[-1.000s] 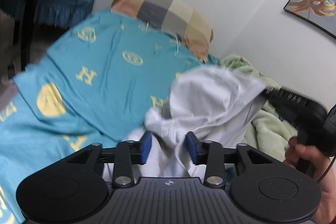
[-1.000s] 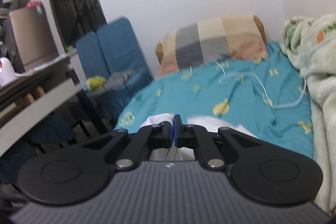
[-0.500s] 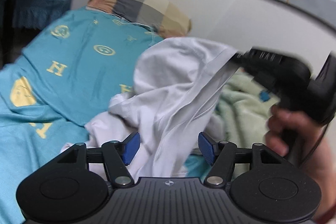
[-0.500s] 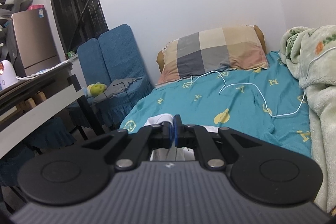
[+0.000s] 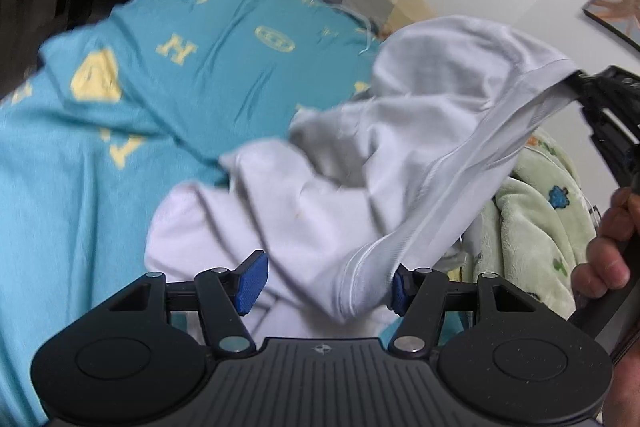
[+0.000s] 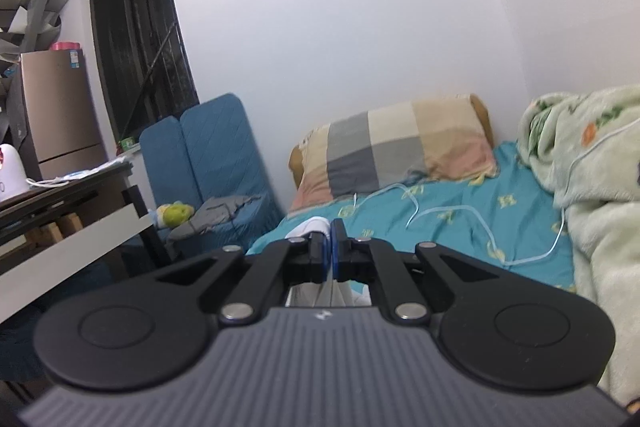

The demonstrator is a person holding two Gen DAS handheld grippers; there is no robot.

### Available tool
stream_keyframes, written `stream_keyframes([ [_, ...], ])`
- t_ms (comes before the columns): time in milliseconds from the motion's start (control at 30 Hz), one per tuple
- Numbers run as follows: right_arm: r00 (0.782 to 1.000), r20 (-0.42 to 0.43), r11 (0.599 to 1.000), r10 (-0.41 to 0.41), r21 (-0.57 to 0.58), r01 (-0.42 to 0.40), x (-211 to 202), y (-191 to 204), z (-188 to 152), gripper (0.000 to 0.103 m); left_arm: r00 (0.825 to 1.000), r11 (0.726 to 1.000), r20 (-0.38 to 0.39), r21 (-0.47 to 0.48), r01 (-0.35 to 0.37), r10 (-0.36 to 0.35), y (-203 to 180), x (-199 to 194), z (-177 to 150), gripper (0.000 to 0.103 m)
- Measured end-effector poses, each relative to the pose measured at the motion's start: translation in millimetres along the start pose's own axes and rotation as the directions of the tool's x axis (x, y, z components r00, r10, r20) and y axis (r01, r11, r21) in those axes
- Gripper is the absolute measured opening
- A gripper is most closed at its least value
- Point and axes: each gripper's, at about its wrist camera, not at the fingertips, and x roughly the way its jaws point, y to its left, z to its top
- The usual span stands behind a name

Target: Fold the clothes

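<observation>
A white garment (image 5: 360,155) lies bunched on the teal bedsheet (image 5: 192,75). One hemmed edge is pulled up to the right. My right gripper (image 5: 588,87) is shut on that edge, and in the right wrist view a strip of white cloth (image 6: 312,227) shows at its closed pads (image 6: 333,247). My left gripper (image 5: 326,285) hangs low over the near part of the garment, open. A folded hem (image 5: 360,291) lies between its blue pads, close to the right one, and neither pad presses on it. A person's hand (image 5: 600,259) grips the right handle.
A checked pillow (image 6: 396,147) leans at the head of the bed. A green fleece blanket (image 6: 592,187) is heaped along the wall side, and a white cable (image 6: 460,211) trails over the sheet. A blue chair (image 6: 208,163) and a desk (image 6: 60,211) stand off the bed's left.
The left gripper's jaws have spread wider and it has sunk closer to the garment. The right gripper has drawn the hem up and to the right, stretching the cloth.
</observation>
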Motion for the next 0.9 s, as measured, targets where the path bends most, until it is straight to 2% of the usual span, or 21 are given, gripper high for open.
stream_keyframes([
  [167,0.998,0.058,0.999,-0.013,-0.034,0.015,-9,7,2,0.005,0.999,0.987,-0.024,-0.154,0.032,-0.036,17,9,-5,0.062],
  [267,0.994,0.106,0.997,-0.025,-0.073,0.033,-16,15,3,0.005,0.999,0.978,-0.009,-0.203,0.049,-0.052,24,7,-3,0.055],
  [467,0.983,0.174,0.992,-0.051,-0.104,0.069,-28,20,6,0.005,0.993,0.976,0.07,-0.193,0.102,-0.09,24,-5,5,0.022],
  [533,0.984,0.169,0.993,-0.057,-0.09,0.073,-28,15,7,0.005,0.988,0.979,0.13,-0.173,0.106,-0.084,22,-15,11,0.009],
  [600,0.986,0.159,0.995,-0.058,-0.066,0.069,-28,10,8,0.005,0.975,0.982,0.213,-0.159,0.104,-0.069,22,-30,19,0.009],
  [667,0.987,0.151,0.997,-0.05,-0.049,0.058,-27,7,8,0.005,0.964,0.979,0.257,-0.168,0.118,-0.072,24,-37,28,0.009],
  [733,0.988,0.147,0.998,-0.039,-0.044,0.046,-27,8,8,0.005,0.967,0.969,0.239,-0.203,0.14,-0.09,30,-34,33,0.01],
  [800,0.99,0.14,0.998,-0.029,-0.046,0.036,-26,9,7,0.005,0.978,0.96,0.182,-0.24,0.142,-0.099,32,-28,30,0.011],
  [867,0.991,0.131,0.999,-0.022,-0.046,0.029,-25,11,6,0.005,0.986,0.948,0.119,-0.284,0.146,-0.116,36,-20,26,0.018],
  [900,0.991,0.128,0.998,-0.021,-0.049,0.028,-25,13,5,0.005,0.988,0.94,0.085,-0.308,0.148,-0.127,39,-14,23,0.025],
])
